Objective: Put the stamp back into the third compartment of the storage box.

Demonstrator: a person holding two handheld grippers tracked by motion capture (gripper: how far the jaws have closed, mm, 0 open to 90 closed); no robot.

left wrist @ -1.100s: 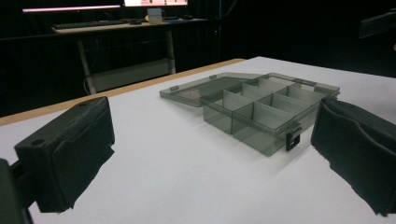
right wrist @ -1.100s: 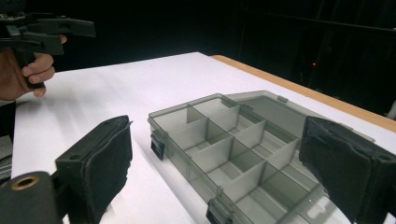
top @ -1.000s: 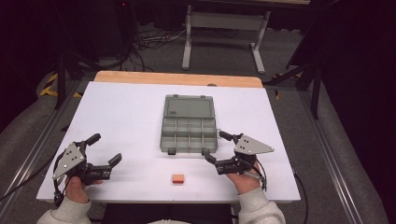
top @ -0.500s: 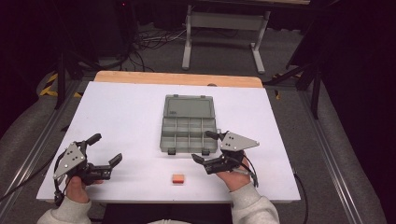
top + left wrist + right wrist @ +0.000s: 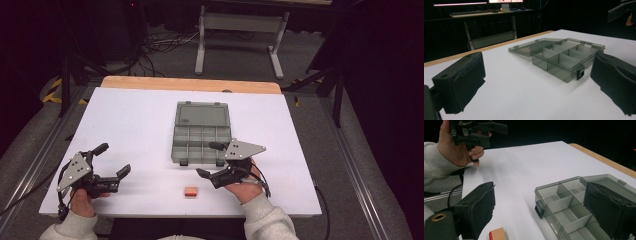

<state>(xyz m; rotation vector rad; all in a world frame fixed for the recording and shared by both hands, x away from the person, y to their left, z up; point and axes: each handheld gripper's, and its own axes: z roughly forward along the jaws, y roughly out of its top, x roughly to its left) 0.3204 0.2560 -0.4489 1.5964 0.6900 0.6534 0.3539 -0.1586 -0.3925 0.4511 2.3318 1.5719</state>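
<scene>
My right gripper (image 5: 209,160) hangs with jaws apart beside the open grey box (image 5: 202,132), nothing between them. That box sits mid-worktop (image 5: 135,120), a small wooden block (image 5: 190,191) nearer me. Beyond the box, the room is dark.

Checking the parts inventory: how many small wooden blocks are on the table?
1. The small tan wooden block with a red end lies on the white table, near its front edge, in front of the open grey plastic organizer box.
</scene>
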